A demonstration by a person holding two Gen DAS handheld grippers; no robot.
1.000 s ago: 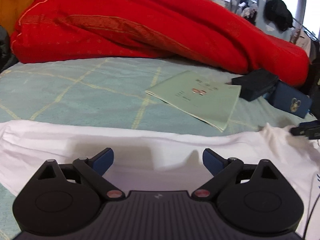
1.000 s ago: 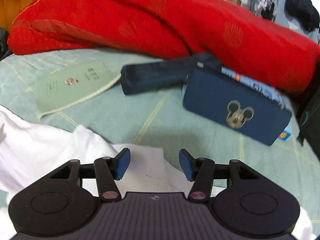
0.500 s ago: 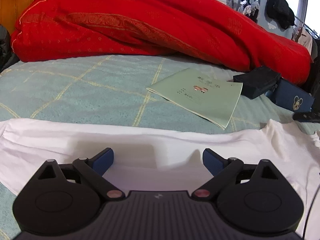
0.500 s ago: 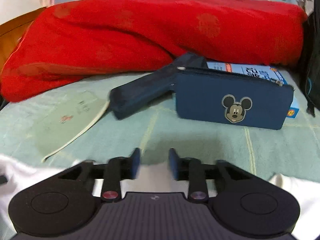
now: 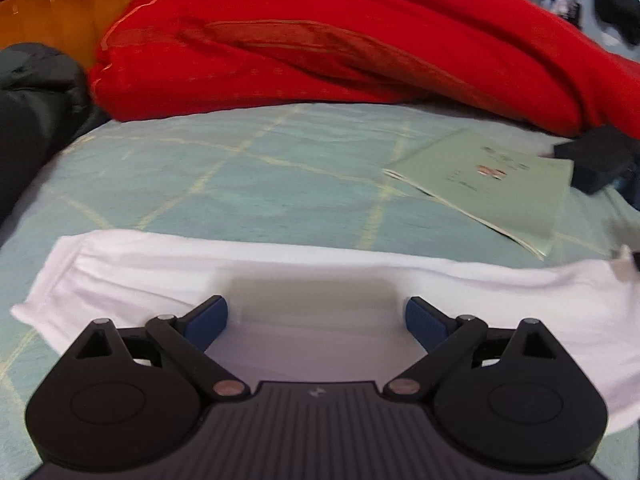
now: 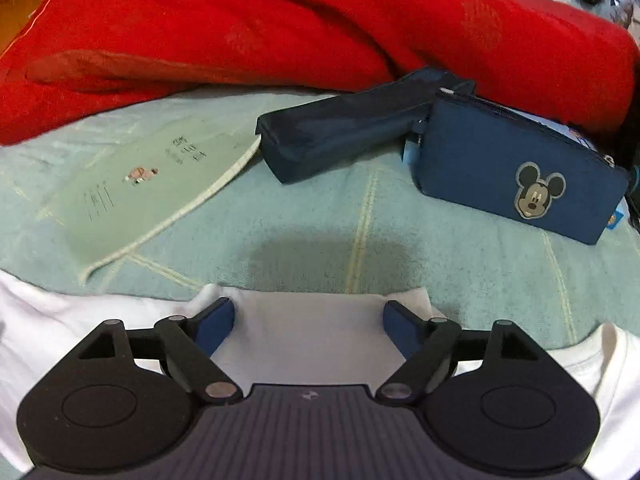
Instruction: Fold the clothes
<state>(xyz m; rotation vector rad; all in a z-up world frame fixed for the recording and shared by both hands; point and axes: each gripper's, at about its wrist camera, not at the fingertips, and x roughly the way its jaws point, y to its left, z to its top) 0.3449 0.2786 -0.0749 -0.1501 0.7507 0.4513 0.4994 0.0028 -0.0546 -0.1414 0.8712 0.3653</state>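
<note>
Right hand-held gripper [image 6: 309,322] reopened over shirt [image 6: 312,336]

left wrist: low, close, faces quilt [image 5: 320,40] | right wrist: likewise | shared: booklet [image 5: 500,184], probably same

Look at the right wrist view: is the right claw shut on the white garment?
No: the right claw stands wide open over the white garment, its blue pads well apart and pinching nothing.
</note>
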